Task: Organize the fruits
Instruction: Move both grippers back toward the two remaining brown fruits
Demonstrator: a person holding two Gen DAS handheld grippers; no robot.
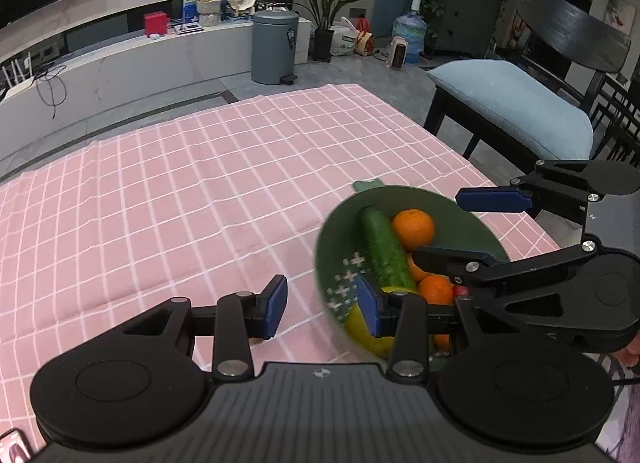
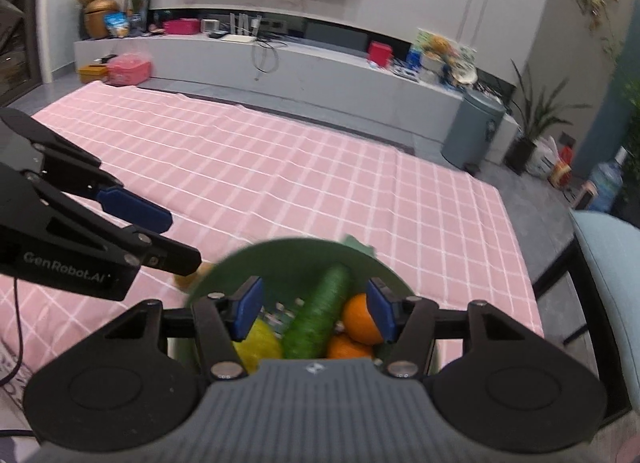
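Both the left gripper [image 1: 322, 307] and right gripper [image 2: 314, 311] hover released, gripping nothing, above the green bowl [image 1: 472, 211] holding cucumber [image 1: 382, 249] and 3 oranges [image 1: 413, 227]; lift clear without nudging its rim

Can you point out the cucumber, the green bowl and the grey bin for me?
cucumber [image 1: 383, 251]: left wrist view, middle of its green skin.
green bowl [image 1: 478, 225]: left wrist view, bare inner wall beyond the oranges.
grey pedal bin [image 1: 274, 49]: left wrist view, front of its round body.
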